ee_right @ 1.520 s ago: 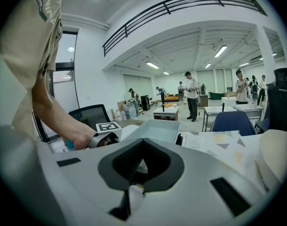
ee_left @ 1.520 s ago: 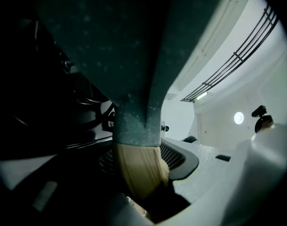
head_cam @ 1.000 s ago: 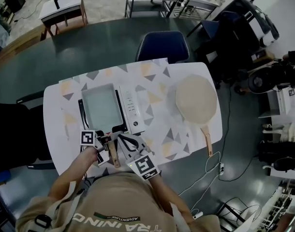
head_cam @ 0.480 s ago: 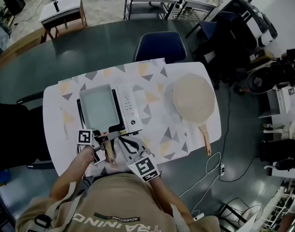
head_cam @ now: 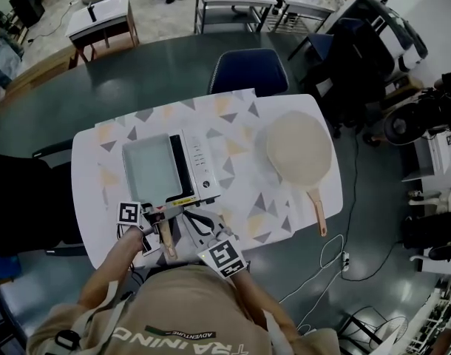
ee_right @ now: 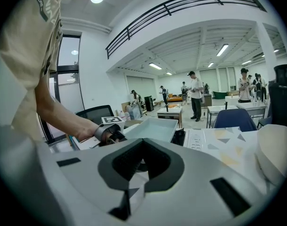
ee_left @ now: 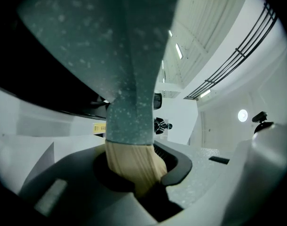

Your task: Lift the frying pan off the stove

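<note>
Left tongs (head_cam: 163, 214) have just been closing, pinching the frying pan (head_cam: 148, 167) handle (ee_left: 131, 164), ready to lift; right tongs (ee_right: 142, 161) pressed together, empty.

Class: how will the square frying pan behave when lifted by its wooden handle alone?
Probably nose-heavy: the left gripper clamps only the wooden handle, so the frying pan may droop. Likely stiff: the speckled neck runs unbroken into the pan. The rounded handle might twist between the jaws.

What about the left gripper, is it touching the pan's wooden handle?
Touching. The left gripper view shows the left gripper clamped on the wooden handle.
</note>
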The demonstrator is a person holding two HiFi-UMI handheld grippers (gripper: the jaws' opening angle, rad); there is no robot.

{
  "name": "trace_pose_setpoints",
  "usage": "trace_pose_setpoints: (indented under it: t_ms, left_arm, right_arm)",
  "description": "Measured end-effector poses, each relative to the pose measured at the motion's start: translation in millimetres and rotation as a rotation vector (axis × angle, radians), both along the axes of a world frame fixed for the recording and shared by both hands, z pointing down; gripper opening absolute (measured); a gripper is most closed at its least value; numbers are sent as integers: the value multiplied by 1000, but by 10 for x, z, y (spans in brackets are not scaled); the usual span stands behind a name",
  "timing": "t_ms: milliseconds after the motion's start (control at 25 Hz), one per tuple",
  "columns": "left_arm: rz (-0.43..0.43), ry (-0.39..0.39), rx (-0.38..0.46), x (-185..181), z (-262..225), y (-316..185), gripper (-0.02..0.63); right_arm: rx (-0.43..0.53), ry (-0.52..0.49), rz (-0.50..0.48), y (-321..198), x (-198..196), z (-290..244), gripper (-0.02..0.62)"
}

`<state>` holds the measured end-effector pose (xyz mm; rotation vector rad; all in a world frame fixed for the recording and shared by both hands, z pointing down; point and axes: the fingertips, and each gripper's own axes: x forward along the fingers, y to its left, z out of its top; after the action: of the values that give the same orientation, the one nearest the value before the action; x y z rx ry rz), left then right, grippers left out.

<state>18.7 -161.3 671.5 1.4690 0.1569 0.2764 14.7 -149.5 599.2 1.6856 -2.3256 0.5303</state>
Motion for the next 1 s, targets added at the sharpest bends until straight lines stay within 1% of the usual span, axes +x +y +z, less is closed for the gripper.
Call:
trace_pose_setpoints:
  t_ms: [120, 320, 600, 840, 1000]
  left_arm:
    - [-6, 0, 3, -45, -37, 32, 69]
    - [-11, 2, 13, -105, -84, 81, 71]
    - [-19, 16, 9, -157, -208, 184, 71]
    - [10, 23, 19, -192, -327, 318, 71]
    - [21, 27, 30, -199, -399, 380, 70]
  right_arm:
    - [1, -5, -11, 37, -29, 0, 3]
    - [8, -41, -9, 75, -47, -40, 3]
    - [18, -26, -17, 145, -34, -87, 3]
    - [36, -13, -15, 176, 2, -201, 3]
    - [64, -15, -18, 177, -11, -275, 3]
